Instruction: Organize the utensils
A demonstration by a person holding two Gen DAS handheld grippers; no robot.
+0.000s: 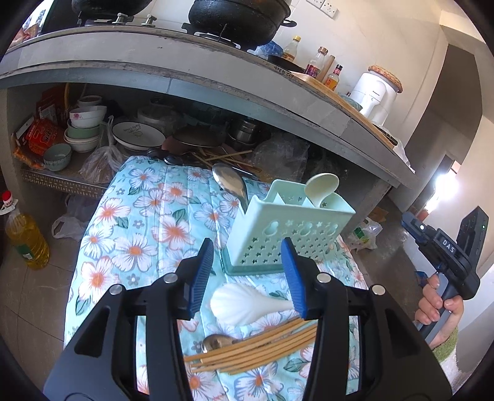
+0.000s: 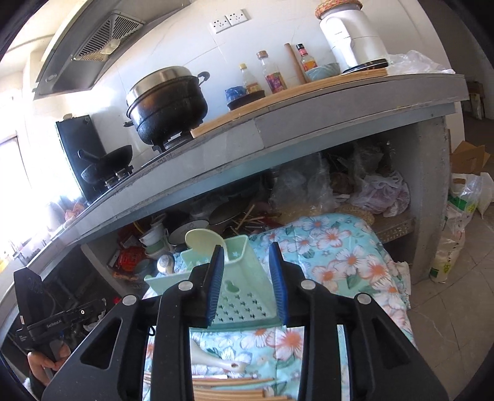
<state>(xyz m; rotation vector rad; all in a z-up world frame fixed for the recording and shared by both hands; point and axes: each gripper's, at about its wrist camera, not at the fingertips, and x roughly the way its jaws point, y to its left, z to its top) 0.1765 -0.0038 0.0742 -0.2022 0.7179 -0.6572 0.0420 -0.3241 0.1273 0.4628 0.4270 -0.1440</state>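
A mint-green perforated utensil holder (image 1: 287,234) stands on the floral cloth (image 1: 139,228), with a cream rice paddle (image 1: 321,188) and a metal spoon (image 1: 230,182) standing in it. In front of it lie a white rice paddle (image 1: 244,303), a bundle of bamboo chopsticks (image 1: 253,348) and a small metal spoon (image 1: 216,341). My left gripper (image 1: 248,274) is open and empty, hovering above the white paddle. My right gripper (image 2: 247,283) is open and empty, just in front of the holder (image 2: 237,287); the paddle handle (image 2: 216,361) and chopsticks (image 2: 228,388) lie below it.
A grey counter (image 1: 185,64) with black pots (image 1: 240,18) and bottles overhangs a shelf crowded with bowls (image 1: 86,126), plates and bags. An oil bottle (image 1: 26,237) stands on the floor at left. Bags (image 2: 457,228) stand on the floor at right.
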